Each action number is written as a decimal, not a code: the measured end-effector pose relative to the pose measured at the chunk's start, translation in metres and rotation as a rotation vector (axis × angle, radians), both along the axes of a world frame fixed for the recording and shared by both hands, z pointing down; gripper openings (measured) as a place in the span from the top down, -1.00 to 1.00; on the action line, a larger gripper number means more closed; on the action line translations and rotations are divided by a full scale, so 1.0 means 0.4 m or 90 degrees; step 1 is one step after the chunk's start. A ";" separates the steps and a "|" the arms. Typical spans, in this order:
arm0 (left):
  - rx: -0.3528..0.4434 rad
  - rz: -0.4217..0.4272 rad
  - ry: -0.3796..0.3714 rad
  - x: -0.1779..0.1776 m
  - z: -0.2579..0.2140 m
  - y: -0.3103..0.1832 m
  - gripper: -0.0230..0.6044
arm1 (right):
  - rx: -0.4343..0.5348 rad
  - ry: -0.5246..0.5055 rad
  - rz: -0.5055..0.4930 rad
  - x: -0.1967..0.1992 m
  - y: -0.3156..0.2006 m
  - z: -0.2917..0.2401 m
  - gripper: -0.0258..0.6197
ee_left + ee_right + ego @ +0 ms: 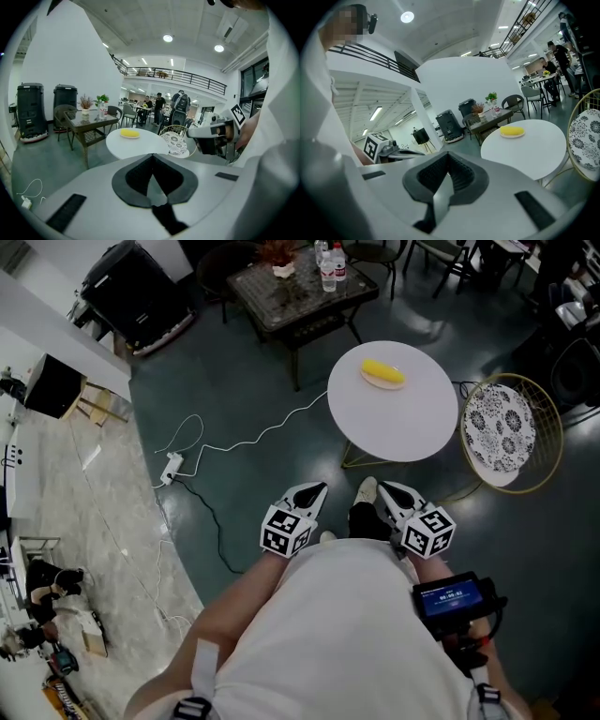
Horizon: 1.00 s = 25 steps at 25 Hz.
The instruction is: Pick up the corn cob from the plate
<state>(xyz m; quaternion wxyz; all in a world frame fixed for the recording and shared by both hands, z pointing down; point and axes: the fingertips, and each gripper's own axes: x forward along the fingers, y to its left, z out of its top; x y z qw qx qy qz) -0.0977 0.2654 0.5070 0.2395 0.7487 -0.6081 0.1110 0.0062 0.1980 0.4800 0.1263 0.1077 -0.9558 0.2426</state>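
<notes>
A yellow corn cob point(382, 373) lies on a small white plate point(392, 383) at the far side of a round white table point(403, 427). Both grippers hang near my body, short of the table and well apart from the cob. My left gripper point(317, 489) is shut with nothing in it, and so is my right gripper point(384, 489). In the left gripper view the corn cob point(130, 133) sits far beyond the shut left gripper point(152, 161). In the right gripper view the corn cob point(512, 131) lies ahead to the right of the shut right gripper point(447, 161).
A gold wire chair with a patterned cushion point(500, 432) stands right of the table. A glass-top table with bottles point(300, 282) is behind it. A white cable and power strip point(172, 468) lie on the floor at left. People point(159, 105) sit and stand far off.
</notes>
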 end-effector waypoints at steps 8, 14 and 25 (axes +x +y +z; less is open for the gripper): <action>0.004 0.006 0.001 -0.004 -0.012 -0.013 0.90 | -0.002 0.000 0.006 -0.005 -0.008 -0.007 0.89; -0.001 0.016 -0.002 -0.006 -0.006 -0.056 0.90 | -0.005 -0.002 0.017 -0.006 -0.053 -0.005 0.89; -0.015 0.077 0.006 -0.035 0.010 -0.349 0.90 | -0.032 0.019 0.054 -0.040 -0.314 0.025 0.89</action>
